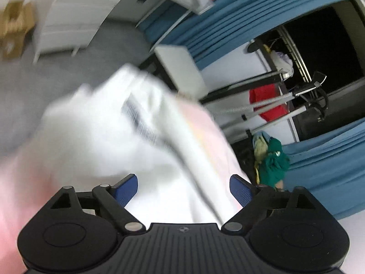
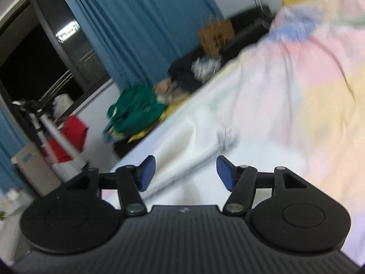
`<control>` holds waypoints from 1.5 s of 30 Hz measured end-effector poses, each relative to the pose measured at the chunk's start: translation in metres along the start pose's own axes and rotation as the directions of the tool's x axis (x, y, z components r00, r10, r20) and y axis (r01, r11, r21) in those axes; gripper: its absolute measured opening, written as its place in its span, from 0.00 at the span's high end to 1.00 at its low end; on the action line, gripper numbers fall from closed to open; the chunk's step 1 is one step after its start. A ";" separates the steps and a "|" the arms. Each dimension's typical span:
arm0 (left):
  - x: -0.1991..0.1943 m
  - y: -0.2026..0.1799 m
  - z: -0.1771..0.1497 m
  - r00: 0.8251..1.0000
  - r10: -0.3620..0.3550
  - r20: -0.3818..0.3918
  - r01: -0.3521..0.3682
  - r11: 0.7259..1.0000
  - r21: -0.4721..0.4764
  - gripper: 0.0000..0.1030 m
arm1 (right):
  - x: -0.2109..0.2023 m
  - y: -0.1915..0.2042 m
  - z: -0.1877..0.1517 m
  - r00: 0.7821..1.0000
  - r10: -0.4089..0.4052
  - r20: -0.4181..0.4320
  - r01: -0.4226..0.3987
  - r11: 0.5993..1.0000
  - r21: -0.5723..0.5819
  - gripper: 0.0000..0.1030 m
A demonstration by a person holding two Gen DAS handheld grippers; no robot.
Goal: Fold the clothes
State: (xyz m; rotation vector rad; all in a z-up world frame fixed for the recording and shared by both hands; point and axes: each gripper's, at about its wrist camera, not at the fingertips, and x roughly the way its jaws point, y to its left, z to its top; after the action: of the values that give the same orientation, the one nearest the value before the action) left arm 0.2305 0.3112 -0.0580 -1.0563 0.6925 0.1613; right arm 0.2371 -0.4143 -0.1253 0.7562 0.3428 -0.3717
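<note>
A white garment with a grey striped band (image 1: 127, 123) lies crumpled and motion-blurred in the left wrist view, just ahead of my left gripper (image 1: 183, 188), which is open with its blue pads wide apart and nothing between them. In the right wrist view the same white garment (image 2: 205, 123) spreads over a pastel pink and yellow bed sheet (image 2: 319, 91). My right gripper (image 2: 186, 173) is open just above it, its jaws standing to either side of a grey striped band. A heap of green and yellow clothes (image 2: 134, 114) lies at the bed's far edge.
Blue curtains (image 2: 136, 22) and a dark window (image 1: 319, 45) stand behind. A drying rack with a red cloth (image 1: 267, 102) is by the window. The green clothes (image 1: 272, 162), a white drawer unit (image 1: 68, 22) and a cardboard box (image 1: 13, 27) are around the grey floor.
</note>
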 end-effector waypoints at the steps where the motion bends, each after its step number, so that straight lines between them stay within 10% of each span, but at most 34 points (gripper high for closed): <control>1: -0.006 0.008 -0.013 1.000 -0.009 -0.018 0.008 0.999 -0.037 0.13 | -0.008 -0.006 -0.007 0.999 0.019 -0.047 -0.017 0.999 0.040 0.39; 6: 0.003 0.047 -0.077 0.991 0.022 -0.133 -0.063 0.946 -0.317 0.13 | -0.023 -0.030 -0.043 0.956 0.105 -0.275 -0.038 0.971 0.237 0.39; 11: 0.024 0.047 -0.098 0.993 0.049 -0.107 -0.077 0.959 -0.273 0.16 | -0.011 -0.045 -0.072 0.903 0.225 -0.365 -0.078 0.924 0.375 0.40; 20: 0.068 0.043 -0.083 0.994 -0.043 0.103 0.057 0.989 -0.135 0.44 | 0.054 -0.039 -0.062 0.956 0.235 -0.177 -0.167 0.929 0.330 0.44; 27: 0.073 0.039 -0.064 0.972 -0.123 0.200 0.152 0.979 -0.137 0.74 | 0.083 -0.039 -0.043 0.984 0.160 -0.083 -0.123 0.932 0.340 0.81; 38: -0.003 0.032 -0.048 0.939 -0.274 0.207 0.304 0.943 -0.135 0.85 | 0.018 -0.025 -0.016 0.988 0.144 -0.057 -0.122 0.950 0.286 0.87; 45: -0.062 0.032 -0.059 0.956 -0.262 0.133 0.277 0.955 -0.109 0.85 | -0.053 -0.056 -0.015 0.993 0.086 -0.082 -0.051 0.930 0.365 0.87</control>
State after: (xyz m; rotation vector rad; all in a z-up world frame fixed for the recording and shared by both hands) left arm 0.1421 0.2899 -0.0633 -1.2424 0.4294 0.0297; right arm 0.1627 -0.4304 -0.1460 1.1495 0.3413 -0.3370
